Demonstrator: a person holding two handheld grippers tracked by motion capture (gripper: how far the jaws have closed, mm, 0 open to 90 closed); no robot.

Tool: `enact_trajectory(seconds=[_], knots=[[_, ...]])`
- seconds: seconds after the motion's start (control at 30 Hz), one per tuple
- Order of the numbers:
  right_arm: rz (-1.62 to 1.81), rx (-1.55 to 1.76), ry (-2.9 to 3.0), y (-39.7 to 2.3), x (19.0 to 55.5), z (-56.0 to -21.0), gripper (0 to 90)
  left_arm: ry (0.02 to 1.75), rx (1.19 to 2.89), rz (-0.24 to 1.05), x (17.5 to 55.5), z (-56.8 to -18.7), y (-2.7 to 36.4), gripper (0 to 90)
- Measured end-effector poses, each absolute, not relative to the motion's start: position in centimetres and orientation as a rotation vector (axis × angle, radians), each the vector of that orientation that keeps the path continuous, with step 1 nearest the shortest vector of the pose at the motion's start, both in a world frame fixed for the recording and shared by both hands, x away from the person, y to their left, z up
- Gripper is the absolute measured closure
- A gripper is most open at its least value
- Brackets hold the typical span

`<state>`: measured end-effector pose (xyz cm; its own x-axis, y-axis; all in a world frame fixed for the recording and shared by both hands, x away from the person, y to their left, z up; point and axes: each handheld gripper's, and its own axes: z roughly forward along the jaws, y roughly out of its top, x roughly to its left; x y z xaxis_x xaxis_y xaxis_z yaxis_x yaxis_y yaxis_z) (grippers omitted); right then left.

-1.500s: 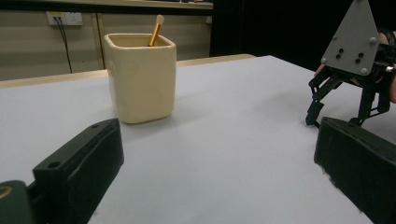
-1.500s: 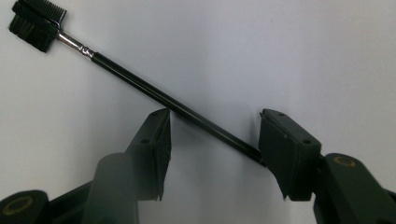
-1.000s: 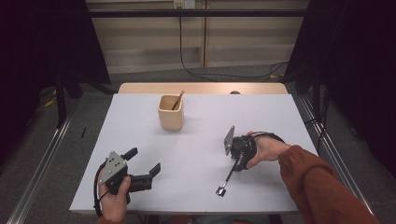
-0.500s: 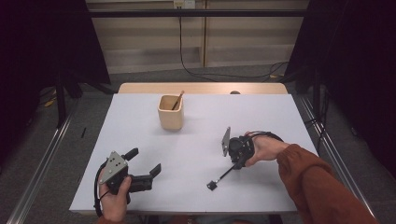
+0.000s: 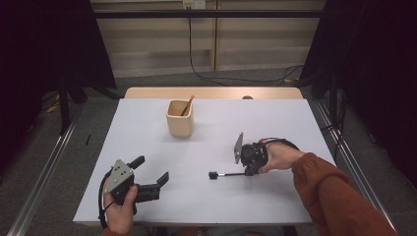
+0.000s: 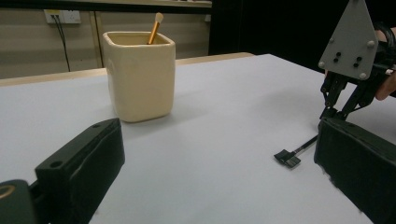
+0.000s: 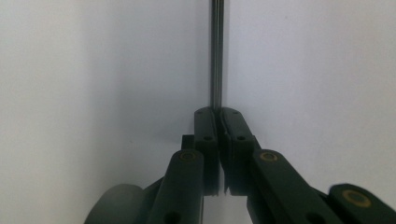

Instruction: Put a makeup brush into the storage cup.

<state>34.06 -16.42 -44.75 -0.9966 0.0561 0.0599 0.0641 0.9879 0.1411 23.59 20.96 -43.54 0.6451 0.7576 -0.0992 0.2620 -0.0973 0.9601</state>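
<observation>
The thin black brush lies flat on the white table, in its front right part. Its handle is a slim dark rod, and at its far end sits a small black head (flat and squarish, seen in the left gripper view at). The head points toward the person's left side. The other end of the handle is pinched between the closed jaws of the right gripper, whose jaws have just been closing on it. In the right gripper view the rod runs straight away from the jaw tips, over the bare table.
</observation>
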Motion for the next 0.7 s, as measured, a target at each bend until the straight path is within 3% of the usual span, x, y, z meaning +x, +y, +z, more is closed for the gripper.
enact_trajectory(seconds=[0.7], knots=[[-0.373,-0.247,-3.07,-18.3,33.2,-44.9,85.7,0.855,1.659,0.516,23.5,-43.5,20.9,1.8]])
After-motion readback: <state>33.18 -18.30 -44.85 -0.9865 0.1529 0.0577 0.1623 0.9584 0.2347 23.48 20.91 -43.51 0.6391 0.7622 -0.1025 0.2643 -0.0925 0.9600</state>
